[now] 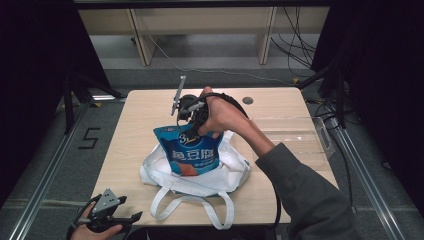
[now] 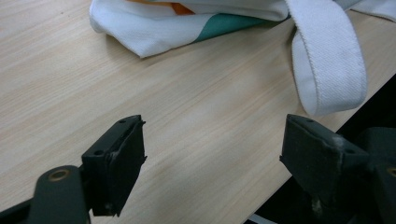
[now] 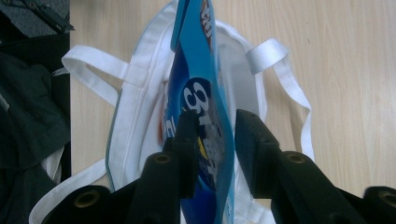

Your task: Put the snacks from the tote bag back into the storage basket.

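Right gripper view: my right gripper (image 3: pixel 212 140) pinches the blue snack pouch (image 3: pixel 201 93) top; light, crinkly, slippery; I grip the seal.

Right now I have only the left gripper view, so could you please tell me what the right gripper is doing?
Observer: The right gripper grips the top of a blue snack pouch, one jaw on each face.
Operator: Thank you. Where is the pouch relative to the bag?
Observer: It stands upright over the middle of the white tote bag, which lies flat with its handles toward the person.
Operator: Is anything else on the table?
Observer: Yes, a clear plastic box sits at the right side of the table, apart from the bag.
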